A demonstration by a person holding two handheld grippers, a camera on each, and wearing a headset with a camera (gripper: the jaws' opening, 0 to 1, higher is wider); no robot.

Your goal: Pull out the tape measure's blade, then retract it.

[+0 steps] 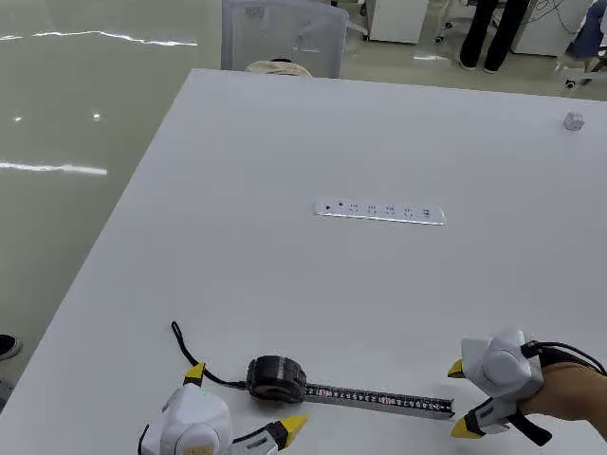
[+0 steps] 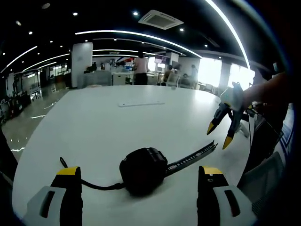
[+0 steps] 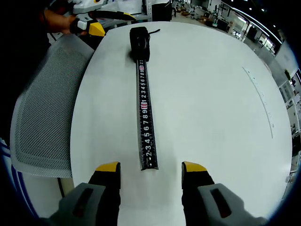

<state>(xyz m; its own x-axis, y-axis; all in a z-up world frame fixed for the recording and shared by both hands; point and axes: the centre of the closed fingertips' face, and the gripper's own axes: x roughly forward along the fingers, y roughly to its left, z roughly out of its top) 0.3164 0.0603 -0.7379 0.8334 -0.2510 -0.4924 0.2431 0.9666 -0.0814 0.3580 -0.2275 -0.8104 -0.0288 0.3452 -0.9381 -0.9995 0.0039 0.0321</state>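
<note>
A black tape measure (image 1: 277,377) lies on the white table (image 1: 360,152) near the front edge, its blade (image 1: 379,400) drawn out flat to the right. A black wrist cord (image 1: 190,349) trails off its left side. My left gripper (image 1: 245,403) stands open just in front of the case (image 2: 142,169), jaws on either side and apart from it. My right gripper (image 1: 459,398) is open at the blade's free end (image 3: 149,165), which lies between its yellow tips without contact. In the right gripper view the case (image 3: 139,43) sits at the far end of the blade (image 3: 144,117).
A white power strip (image 1: 379,211) lies across the middle of the table. A small grey object (image 1: 573,120) sits at the far right. A mesh chair (image 1: 285,36) stands at the far edge, another mesh chair (image 3: 44,108) by the near side. People stand in the background.
</note>
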